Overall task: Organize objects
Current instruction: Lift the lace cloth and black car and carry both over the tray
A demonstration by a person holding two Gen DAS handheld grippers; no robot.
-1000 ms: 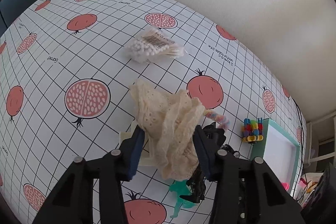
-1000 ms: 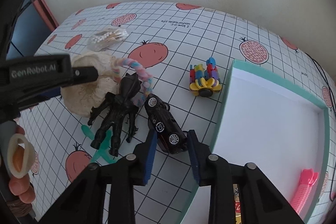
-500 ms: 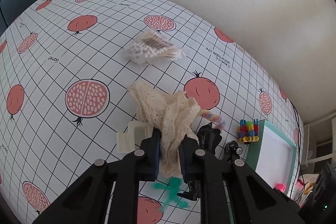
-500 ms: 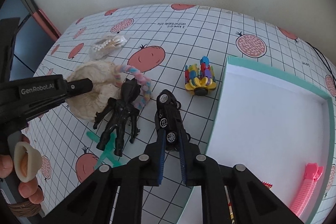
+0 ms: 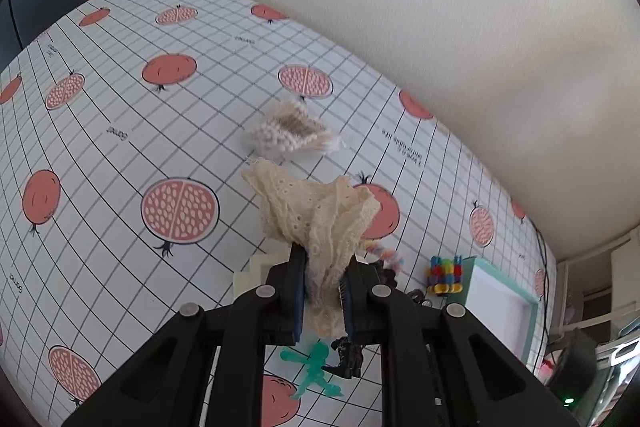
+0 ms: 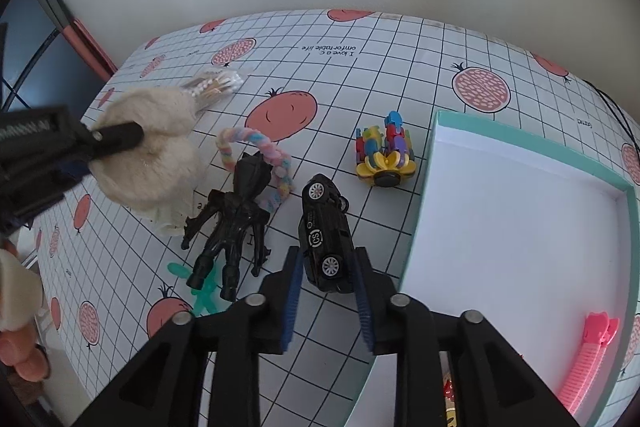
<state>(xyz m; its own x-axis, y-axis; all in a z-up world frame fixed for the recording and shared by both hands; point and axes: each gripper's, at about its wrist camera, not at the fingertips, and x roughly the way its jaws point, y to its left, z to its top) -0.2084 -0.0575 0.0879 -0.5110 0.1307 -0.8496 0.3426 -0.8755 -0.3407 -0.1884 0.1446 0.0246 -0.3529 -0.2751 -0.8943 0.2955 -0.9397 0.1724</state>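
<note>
My left gripper (image 5: 322,267) is shut on a cream lace cloth (image 5: 316,211), which hangs bunched above the pomegranate-print tablecloth. The right wrist view shows the same cloth (image 6: 152,163) at the left, pinched by the left gripper's fingers (image 6: 120,135). My right gripper (image 6: 327,253) points down over a black toy car (image 6: 324,223) lying on the table. Its jaws are opening, with the car's near end between them and the pads not pressing on it. A teal-rimmed white box (image 6: 436,187) lies just right of the car.
A black figure (image 6: 236,219), a green figure (image 6: 204,291) and a pastel braided loop (image 6: 260,147) lie left of the car. A colourful block toy (image 6: 384,155) stands beyond it, a cotton swab bag (image 5: 288,131) farther back. A pink strip (image 6: 588,359) lies in the box.
The left jaws closed on the lace cloth and lifted it off the table. The right jaws pinched in on the car, then widened again; the car turned slightly.
</note>
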